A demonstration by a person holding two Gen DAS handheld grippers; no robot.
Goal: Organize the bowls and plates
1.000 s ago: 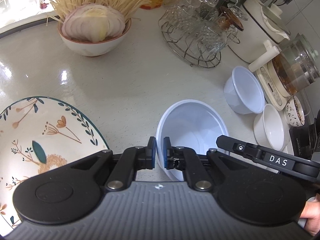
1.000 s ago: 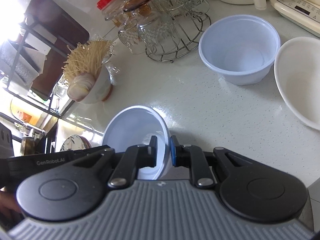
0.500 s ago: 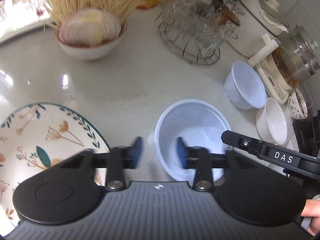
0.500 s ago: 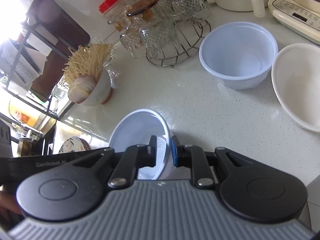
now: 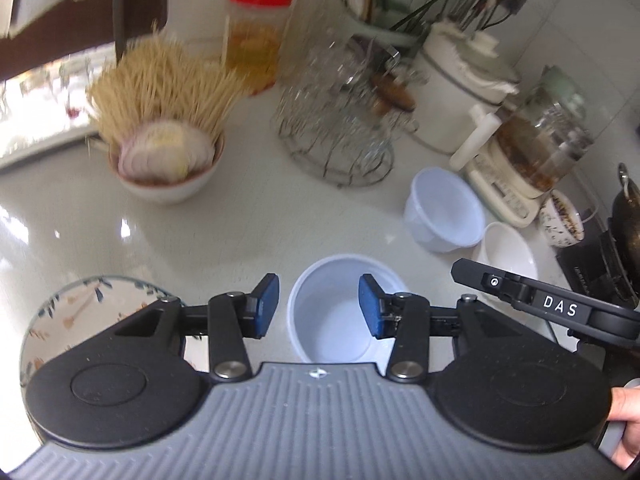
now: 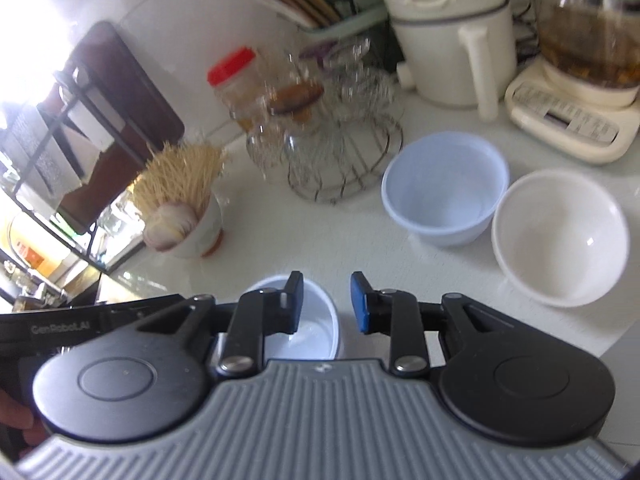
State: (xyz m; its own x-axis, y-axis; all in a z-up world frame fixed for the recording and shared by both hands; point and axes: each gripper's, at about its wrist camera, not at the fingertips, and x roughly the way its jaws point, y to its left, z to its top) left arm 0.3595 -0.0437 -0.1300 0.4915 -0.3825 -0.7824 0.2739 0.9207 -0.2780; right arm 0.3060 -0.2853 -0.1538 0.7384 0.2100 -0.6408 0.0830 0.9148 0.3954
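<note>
Pale blue plastic marks the near bowl [image 5: 340, 312], which stands upright on the white worktop [image 5: 248, 216] right in front of both cameras. From the left wrist, the left tongs [image 5: 318, 306] are spread wide, one blue pad out past the bowl's rim at 9 o'clock and the other over the bowl at 3 o'clock, neither gripping the rim. From the right wrist, the right tongs [image 6: 326, 302] are also parted and hold nothing; the same bowl [image 6: 308, 328] sits under the left-hand pad, with bare worktop [image 6: 360, 248] showing in the gap. A second pale blue bowl [image 6: 444, 188] stands at 1 o'clock, and a white bowl [image 6: 560, 236] sits just beside it toward 2 o'clock; whether the rims touch cannot be told. In the left view these two appear at 2 o'clock as blue bowl [image 5: 444, 212] and white bowl [image 5: 508, 248]. A leaf-patterned plate [image 5: 88, 312] lies flat at 9 o'clock from the near bowl, partly hidden by the tool body. Farther back at 11 o'clock is a bowl of sliced onion and dry noodles [image 5: 164, 152], and at 12 o'clock a wire rack of glasses [image 5: 340, 120], both blurred.
</note>
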